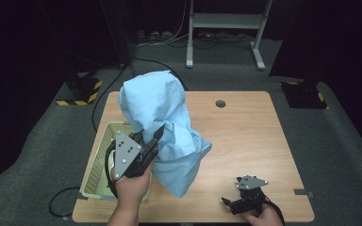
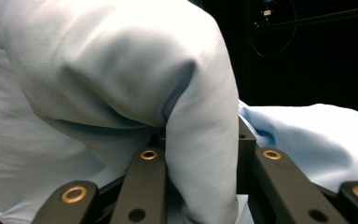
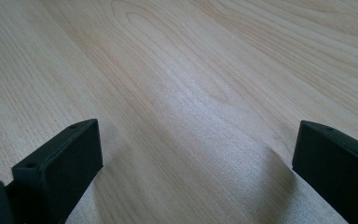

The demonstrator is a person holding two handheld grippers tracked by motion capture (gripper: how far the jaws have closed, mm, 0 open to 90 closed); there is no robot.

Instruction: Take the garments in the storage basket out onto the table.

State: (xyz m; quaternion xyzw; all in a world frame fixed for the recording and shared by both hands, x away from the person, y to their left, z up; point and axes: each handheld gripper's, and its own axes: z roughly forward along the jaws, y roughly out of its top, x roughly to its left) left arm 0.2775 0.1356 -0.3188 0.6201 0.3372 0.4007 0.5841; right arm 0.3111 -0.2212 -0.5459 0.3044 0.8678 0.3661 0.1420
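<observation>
A light blue cloth (image 1: 165,127) hangs bunched above the left part of the wooden table (image 1: 250,146), its lower end near the tabletop. My left gripper (image 1: 154,139) is raised and shut on a fold of it. In the left gripper view the cloth (image 2: 121,70) drapes over the jaws, with a fold pinched between them at my left gripper (image 2: 200,154). My right gripper (image 1: 231,203) rests low at the table's front right, held by a hand. In the right gripper view my right gripper (image 3: 196,149) stands open over bare wood, nothing between its fingers.
A pale green mesh basket (image 1: 99,162) sits at the table's left edge, under my left hand. A round cable hole (image 1: 220,103) lies near the far edge. A white stand (image 1: 226,21) and striped-foot bases (image 1: 80,92) stand on the grey floor beyond.
</observation>
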